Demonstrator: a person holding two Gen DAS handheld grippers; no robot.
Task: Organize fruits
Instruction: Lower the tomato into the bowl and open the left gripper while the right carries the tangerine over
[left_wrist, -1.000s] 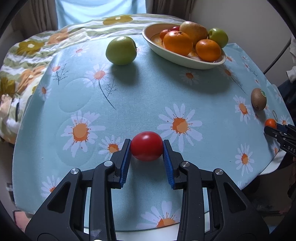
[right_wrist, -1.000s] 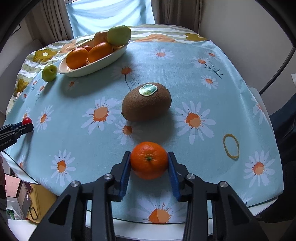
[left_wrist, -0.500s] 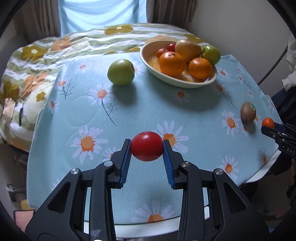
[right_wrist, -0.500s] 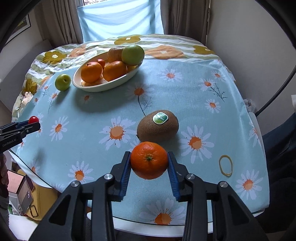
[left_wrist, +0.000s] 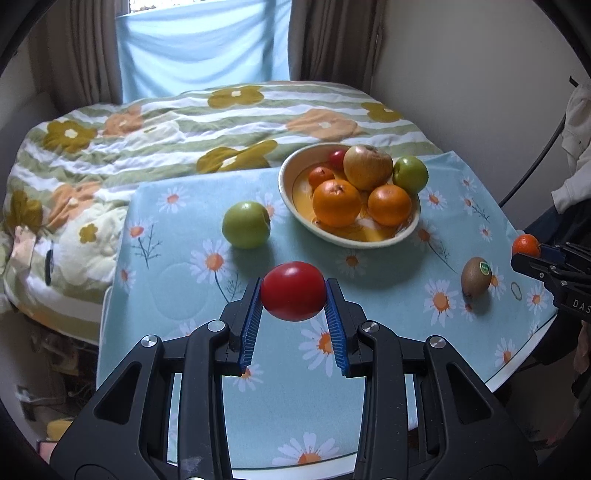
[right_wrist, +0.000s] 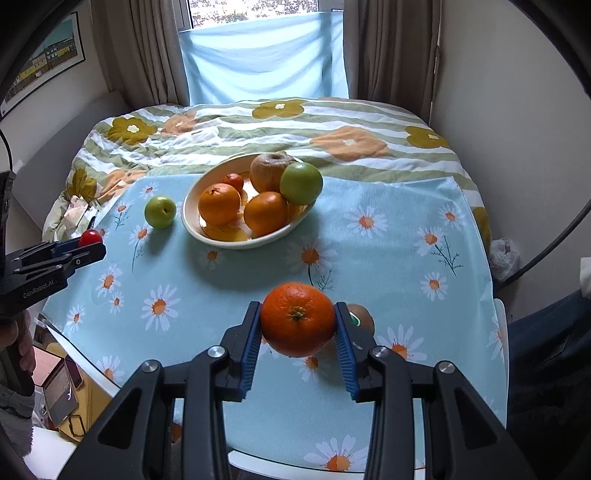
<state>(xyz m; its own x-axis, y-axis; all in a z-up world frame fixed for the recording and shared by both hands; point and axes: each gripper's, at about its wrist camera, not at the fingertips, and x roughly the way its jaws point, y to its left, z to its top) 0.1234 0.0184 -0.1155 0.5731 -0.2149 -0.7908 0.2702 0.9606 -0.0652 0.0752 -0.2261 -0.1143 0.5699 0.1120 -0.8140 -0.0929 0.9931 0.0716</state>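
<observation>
My left gripper (left_wrist: 293, 295) is shut on a red tomato (left_wrist: 293, 290), held in the air above the daisy tablecloth (left_wrist: 184, 288). My right gripper (right_wrist: 298, 320) is shut on a small orange (right_wrist: 297, 318), also lifted off the table. A cream oval bowl (left_wrist: 288, 199) at the back holds several oranges, a tan apple and a green apple. One green apple (left_wrist: 246, 224) lies loose on the cloth left of the bowl. A kiwi (left_wrist: 476, 277) with a sticker rests near the right edge; in the right wrist view the kiwi (right_wrist: 364, 316) is mostly hidden behind my finger.
A bed with a flowered striped quilt (left_wrist: 184, 125) lies behind the table. A rubber band (left_wrist: 516, 290) lies on the cloth beside the kiwi. A person's hand (right_wrist: 18, 339) holds the left gripper's handle. Boxes (right_wrist: 59, 387) sit on the floor below the table's left edge.
Both grippers have risen from the cloth with their fruit held fast; the tomato and the orange now hang well above the table, and the view takes in more of the bed and window.
</observation>
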